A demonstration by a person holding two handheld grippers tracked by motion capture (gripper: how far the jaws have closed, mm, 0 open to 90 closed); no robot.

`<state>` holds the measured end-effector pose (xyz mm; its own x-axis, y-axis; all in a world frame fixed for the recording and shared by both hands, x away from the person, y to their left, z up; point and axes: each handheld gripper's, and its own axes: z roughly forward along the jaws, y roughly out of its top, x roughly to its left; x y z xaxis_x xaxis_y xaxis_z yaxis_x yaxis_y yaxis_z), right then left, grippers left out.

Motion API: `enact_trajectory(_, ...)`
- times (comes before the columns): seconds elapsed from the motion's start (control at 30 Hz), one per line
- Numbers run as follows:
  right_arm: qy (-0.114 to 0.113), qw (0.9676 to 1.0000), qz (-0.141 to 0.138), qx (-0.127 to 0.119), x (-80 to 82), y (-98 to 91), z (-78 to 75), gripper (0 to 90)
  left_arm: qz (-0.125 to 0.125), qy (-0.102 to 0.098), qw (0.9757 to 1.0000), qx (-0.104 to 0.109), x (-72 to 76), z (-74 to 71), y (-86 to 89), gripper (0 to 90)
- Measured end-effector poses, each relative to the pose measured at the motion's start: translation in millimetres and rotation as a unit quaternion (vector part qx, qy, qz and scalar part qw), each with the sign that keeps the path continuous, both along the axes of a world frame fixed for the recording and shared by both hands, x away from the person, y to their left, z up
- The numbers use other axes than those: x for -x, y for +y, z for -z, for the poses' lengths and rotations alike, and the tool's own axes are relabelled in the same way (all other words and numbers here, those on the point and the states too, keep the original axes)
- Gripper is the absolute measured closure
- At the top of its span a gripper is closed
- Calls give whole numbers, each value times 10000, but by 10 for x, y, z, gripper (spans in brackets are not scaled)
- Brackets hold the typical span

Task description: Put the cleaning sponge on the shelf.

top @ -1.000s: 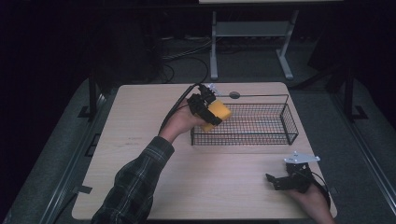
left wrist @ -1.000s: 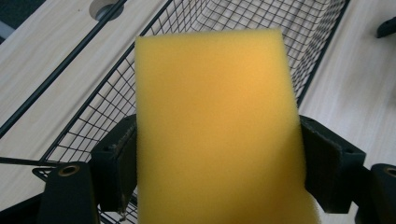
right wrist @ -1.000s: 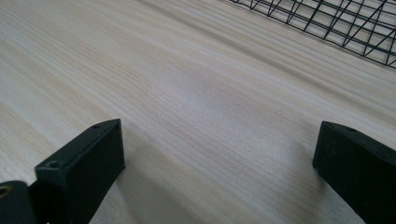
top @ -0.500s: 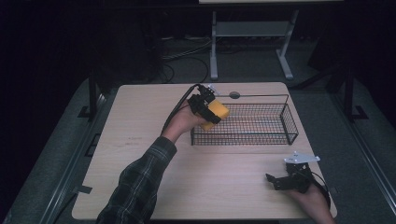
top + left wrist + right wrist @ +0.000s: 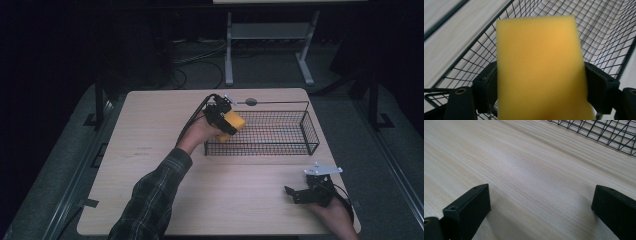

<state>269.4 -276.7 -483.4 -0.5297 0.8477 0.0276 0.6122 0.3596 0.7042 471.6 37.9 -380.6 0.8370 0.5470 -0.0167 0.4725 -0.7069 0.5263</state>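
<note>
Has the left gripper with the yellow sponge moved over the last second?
Yes, slightly. The left gripper, shut on the sponge, has sunk a little toward the near-left corner of the wire basket.

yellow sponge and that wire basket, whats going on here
A person is working at a wooden table with a gripper in each hand. The left gripper is clamped on a yellow sponge and holds it over the left end of the black wire basket, apparently about to put it inside; the sponge is not yet released. The right gripper rests open near the table's front right corner, with nothing between its jaws.
</note>
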Motion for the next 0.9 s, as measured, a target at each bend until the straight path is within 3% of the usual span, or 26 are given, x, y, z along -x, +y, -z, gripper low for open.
enact_trajectory(0.47,3,10000,9,-8,0,2,2,13,-59,71,9999,-96,-44,185,-37,225)
enact_trajectory(0.9,6,10000,9,3,1,1,0,14,-47,115,9998,-183,-51,218,-51,220)
